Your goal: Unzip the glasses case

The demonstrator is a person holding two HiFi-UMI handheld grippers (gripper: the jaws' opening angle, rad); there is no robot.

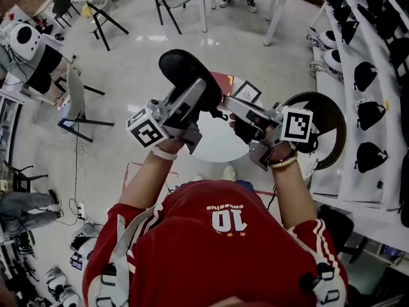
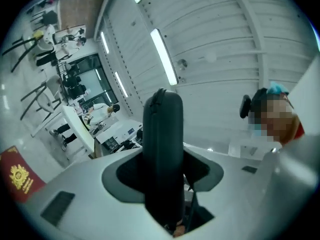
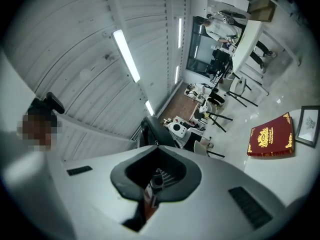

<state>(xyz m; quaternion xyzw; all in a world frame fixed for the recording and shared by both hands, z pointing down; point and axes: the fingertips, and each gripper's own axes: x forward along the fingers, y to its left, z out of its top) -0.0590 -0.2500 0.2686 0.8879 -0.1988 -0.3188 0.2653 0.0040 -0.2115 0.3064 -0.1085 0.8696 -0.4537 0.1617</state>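
White table [image 1: 217, 147] below, glasses case [image 1: 182, 69] lifted clear.
My left claw [image 2: 162, 189] grasps it steady; right claw [image 1: 227, 107] clenched on its zip pull [image 3: 156, 181].

Glasses case [image 1: 182, 69] in left gripper [image 1: 200, 96], booklet [image 1: 225, 82] behind — on table [image 1: 217, 146]

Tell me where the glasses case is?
Head view: the glasses case is left of centre, clamped in the left gripper, with the right gripper and the red booklet just to its right.
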